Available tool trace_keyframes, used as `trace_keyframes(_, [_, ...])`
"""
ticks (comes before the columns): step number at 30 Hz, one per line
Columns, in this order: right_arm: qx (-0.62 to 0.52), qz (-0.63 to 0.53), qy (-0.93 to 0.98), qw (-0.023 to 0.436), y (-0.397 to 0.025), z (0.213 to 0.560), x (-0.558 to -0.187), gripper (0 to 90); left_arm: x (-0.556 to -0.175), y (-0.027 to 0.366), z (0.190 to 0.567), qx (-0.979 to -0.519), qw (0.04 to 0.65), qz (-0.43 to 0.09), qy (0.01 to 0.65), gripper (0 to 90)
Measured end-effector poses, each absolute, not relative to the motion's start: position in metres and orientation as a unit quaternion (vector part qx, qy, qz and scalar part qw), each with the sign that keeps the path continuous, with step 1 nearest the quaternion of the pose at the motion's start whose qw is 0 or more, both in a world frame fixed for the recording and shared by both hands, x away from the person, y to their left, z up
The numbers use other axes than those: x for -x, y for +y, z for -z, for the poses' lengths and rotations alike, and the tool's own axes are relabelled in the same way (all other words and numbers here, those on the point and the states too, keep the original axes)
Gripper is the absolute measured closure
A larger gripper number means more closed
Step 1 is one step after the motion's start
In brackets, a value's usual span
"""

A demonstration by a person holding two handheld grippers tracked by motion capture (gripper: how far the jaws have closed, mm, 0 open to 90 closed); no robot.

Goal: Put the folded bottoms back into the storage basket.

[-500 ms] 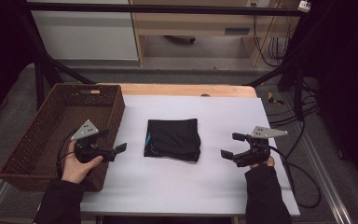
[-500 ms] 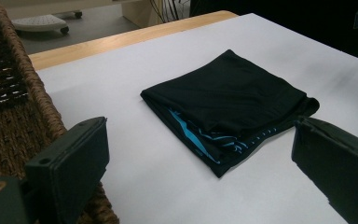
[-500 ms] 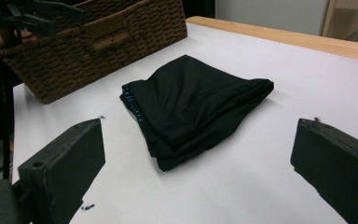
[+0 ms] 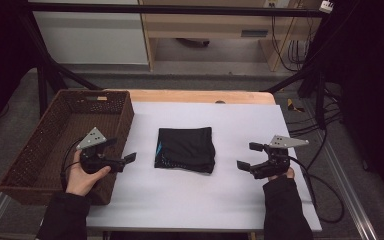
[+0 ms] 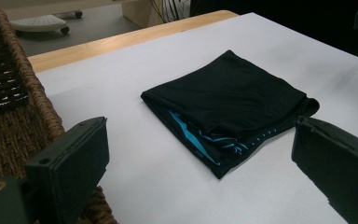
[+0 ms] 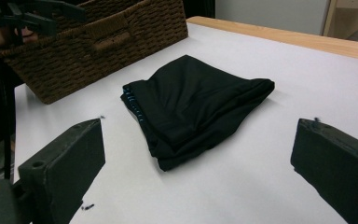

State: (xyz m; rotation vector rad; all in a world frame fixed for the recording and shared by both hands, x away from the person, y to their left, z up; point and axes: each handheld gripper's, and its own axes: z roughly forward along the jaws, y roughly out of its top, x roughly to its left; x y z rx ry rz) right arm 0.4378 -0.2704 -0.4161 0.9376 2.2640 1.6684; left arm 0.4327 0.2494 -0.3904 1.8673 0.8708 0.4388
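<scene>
A folded black garment (image 4: 185,149) with blue trim lies in the middle of the white table top (image 4: 195,200); it also appears as the garment (image 5: 228,107) and the garment (image 6: 191,107) in the gripper views. My left gripper (image 4: 121,151) is open, held at the basket's right wall, left of the garment and apart from it. My right gripper (image 4: 250,156) is open, right of the garment with a gap between. Nothing sits between either pair of jaws. The left gripper (image 6: 32,14) also shows far off in the right gripper view.
A brown wicker basket (image 4: 40,150) stands at the table's left, and looks empty; its wall (image 5: 14,116) is close beside my left jaw. A wooden strip (image 4: 200,96) edges the table's far side. Cables (image 4: 325,195) trail off to the right.
Both hands stay almost where they were. The garment and basket have not moved.
</scene>
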Motion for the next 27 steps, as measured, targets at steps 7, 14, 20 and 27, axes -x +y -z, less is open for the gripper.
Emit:
trace_keyframes(7, [-0.316, -0.562, 0.759, 0.089, -0.272, 0.416, -0.438, 3.0, -0.433, 0.251, 0.385, -0.769, 0.495, -0.186, 0.36, 3.8])
trace_keyframes(14, [-0.316, -0.561, 0.76, 0.089, -0.271, 0.417, -0.438, 3.0, -0.43, 0.252, 0.376, -0.766, 0.496, -0.19, 0.363, 3.8])
trace_keyframes(20, [-0.318, -0.557, 0.762, 0.089, -0.271, 0.417, -0.439, 3.0, -0.426, 0.252, 0.366, -0.761, 0.5, -0.197, 0.363, 3.8])
trace_keyframes(27, [-0.319, -0.559, 0.76, 0.089, -0.271, 0.417, -0.439, 3.0, -0.423, 0.249, 0.36, -0.759, 0.502, -0.198, 0.364, 3.4])
